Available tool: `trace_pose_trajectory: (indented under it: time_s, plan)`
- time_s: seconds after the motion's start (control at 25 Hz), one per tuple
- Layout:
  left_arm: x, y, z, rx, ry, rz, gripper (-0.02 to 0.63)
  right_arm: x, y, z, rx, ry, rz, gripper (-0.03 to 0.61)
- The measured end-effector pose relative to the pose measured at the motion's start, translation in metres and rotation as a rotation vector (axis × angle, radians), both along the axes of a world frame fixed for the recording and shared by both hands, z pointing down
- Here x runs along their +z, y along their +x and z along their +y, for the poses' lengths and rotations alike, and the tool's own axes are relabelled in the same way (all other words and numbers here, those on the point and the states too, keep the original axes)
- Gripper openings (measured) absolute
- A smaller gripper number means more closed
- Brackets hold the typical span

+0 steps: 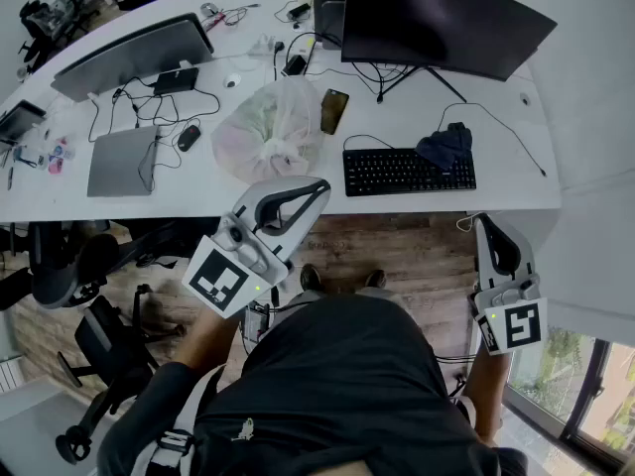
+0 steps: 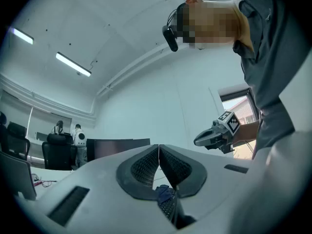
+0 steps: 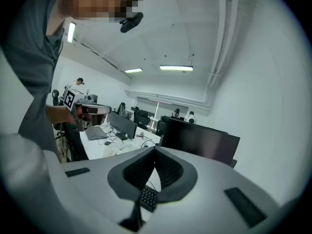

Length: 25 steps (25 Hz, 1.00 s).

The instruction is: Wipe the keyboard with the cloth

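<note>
The left gripper [image 1: 319, 187] and right gripper [image 1: 483, 222] hang short of the desk [image 1: 496, 117], each with jaws pressed together on nothing. The dark cloth [image 1: 446, 145] lies bunched on the keyboard's [image 1: 402, 172] far right corner. A translucent plastic bag [image 1: 270, 130] stands just left of the keyboard, its contents pale and indistinct.

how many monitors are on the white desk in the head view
2: a black monitor at the back right behind the keyboard, and a grey monitor at the back left. More may be out of frame.
</note>
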State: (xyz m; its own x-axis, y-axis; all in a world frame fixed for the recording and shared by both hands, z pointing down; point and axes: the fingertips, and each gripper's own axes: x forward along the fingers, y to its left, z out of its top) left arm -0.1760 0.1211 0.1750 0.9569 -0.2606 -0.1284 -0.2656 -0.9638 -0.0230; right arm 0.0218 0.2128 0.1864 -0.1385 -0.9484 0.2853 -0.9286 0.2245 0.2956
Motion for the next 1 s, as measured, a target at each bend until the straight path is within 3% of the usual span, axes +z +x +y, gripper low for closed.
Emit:
trace_pose_trajectory:
  time_s: [0.28, 0.48, 0.72, 1.0]
  plan:
    - [0.000, 0.032, 0.002, 0.005, 0.008, -0.021, 0.006, 0.001, 0.025, 0.002, -0.016, 0.018, -0.023, 0.008]
    - [-0.009, 0.073, 0.011, -0.048, -0.002, -0.048, 0.006, 0.004, 0.073, 0.000, -0.052, 0.033, -0.073, 0.008]
    - [0.003, 0.137, 0.028, -0.103, -0.018, -0.135, 0.006, 0.029, 0.136, -0.004, -0.133, 0.030, -0.158, 0.009]
    - [0.011, 0.169, 0.036, -0.187, -0.061, -0.186, 0.006, 0.099, 0.160, -0.043, -0.311, -0.144, -0.188, 0.011]
